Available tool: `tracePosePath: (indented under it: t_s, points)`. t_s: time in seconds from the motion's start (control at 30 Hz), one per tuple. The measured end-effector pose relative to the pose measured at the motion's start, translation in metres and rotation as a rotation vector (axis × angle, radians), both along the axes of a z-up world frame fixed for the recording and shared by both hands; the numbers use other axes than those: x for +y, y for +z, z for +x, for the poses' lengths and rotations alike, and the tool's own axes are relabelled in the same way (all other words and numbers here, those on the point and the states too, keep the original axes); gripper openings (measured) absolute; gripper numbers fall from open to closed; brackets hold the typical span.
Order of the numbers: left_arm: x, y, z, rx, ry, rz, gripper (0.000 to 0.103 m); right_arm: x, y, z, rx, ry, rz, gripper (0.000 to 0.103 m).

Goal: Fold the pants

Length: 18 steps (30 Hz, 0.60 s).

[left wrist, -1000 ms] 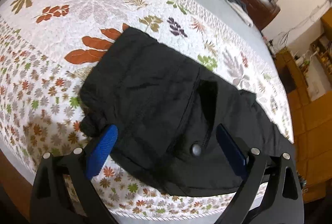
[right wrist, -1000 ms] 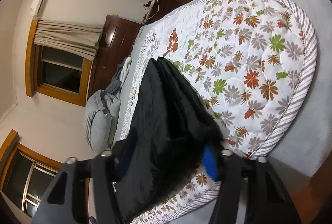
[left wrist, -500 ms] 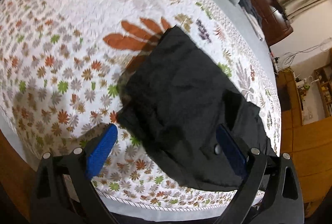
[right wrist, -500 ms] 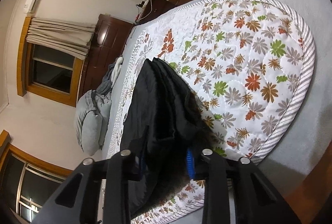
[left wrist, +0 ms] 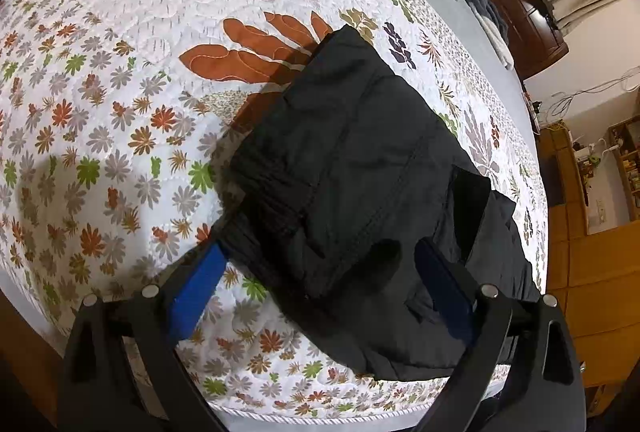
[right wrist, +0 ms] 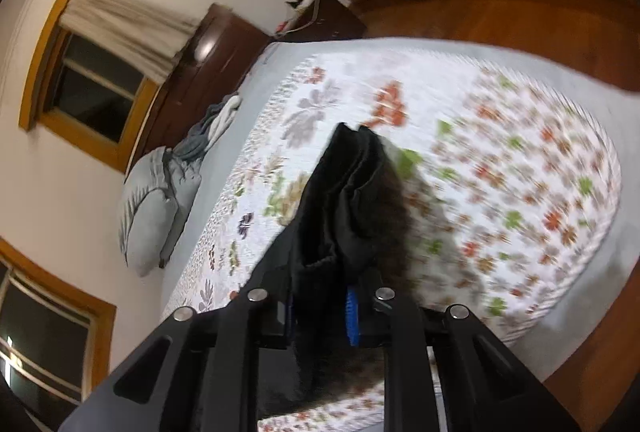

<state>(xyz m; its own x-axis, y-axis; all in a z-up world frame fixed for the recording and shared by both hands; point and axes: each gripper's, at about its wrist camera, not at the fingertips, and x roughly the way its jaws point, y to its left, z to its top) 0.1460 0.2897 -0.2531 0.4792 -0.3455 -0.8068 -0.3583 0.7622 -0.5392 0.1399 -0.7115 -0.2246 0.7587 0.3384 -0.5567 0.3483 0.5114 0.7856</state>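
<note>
Black pants (left wrist: pixel 360 172) lie folded on a flowered quilt (left wrist: pixel 120 112), near its front edge. My left gripper (left wrist: pixel 320 252) stands open low over them, and the near waist end lies between its blue pads (left wrist: pixel 196 292) without being pressed. In the right wrist view the picture is blurred. My right gripper (right wrist: pixel 320 296) is closing its jaws on a bunched end of the pants (right wrist: pixel 352 192), which hangs lifted off the quilt (right wrist: pixel 500 152) and stretches away from the fingers.
Grey pillows (right wrist: pixel 156 208) lie at the bed's head beside a dark wooden cabinet (right wrist: pixel 200 72) and curtained windows. A grey sheet borders the quilt, and a wooden floor (right wrist: pixel 520 12) lies past the bed's edge. Wooden cupboards (left wrist: pixel 592 272) stand to the right.
My right gripper's jaws narrowed onto the bunched fabric and it rose, lifting that end off the bed. My left gripper sank closer, so the pants' waist now sits between its pads.
</note>
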Motion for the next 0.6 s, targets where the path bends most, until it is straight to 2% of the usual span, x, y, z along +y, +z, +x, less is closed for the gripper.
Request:
tracePosePath:
  t_s: [0.23,0.27,0.47,0.6]
  points:
    - [0.003,0.000,-0.004,-0.016,0.004,-0.020,0.096,0.058,0.085,0.039,-0.068,0.127,-0.185,0.018]
    - [0.004,0.000,-0.004,-0.019,0.006,-0.025,0.096,0.075,0.103,0.049,-0.082,0.160,-0.225,0.018]
    - [0.007,-0.001,-0.008,-0.031,0.010,-0.056,0.096,0.162,0.162,0.075,-0.154,0.322,-0.369,0.018]
    - [0.010,-0.003,-0.010,-0.041,0.021,-0.087,0.096,0.229,0.190,0.093,-0.197,0.440,-0.444,0.017]
